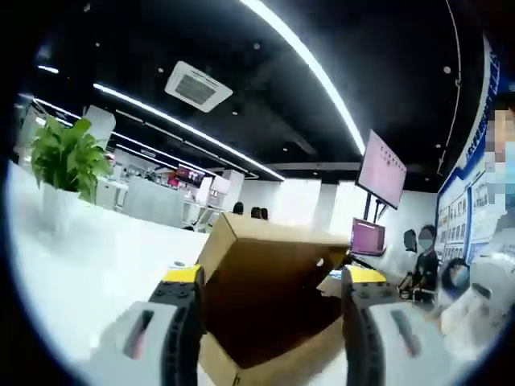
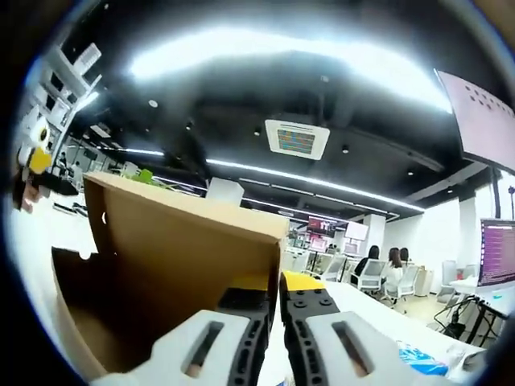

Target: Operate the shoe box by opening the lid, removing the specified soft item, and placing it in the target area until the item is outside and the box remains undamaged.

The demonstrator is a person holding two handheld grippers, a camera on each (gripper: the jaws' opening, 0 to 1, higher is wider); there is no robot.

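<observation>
In my left gripper view, a green plant (image 1: 68, 157) stands far left on the white desk (image 1: 105, 257). My left claw (image 1: 272, 322) is wide open around the brown shoe box (image 1: 269, 297). My right claw (image 2: 272, 310) pinches the lifted lid (image 2: 189, 241).

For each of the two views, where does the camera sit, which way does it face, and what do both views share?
Left gripper view: rides on the left gripper, faces the open shoe box between its wide-apart jaws, with a plant far behind on the table.
Right gripper view: rides on the right gripper, tilted up past the raised lid; its jaws pinch the lid's edge.
Shared: the same shoe box and ceiling lights.
</observation>
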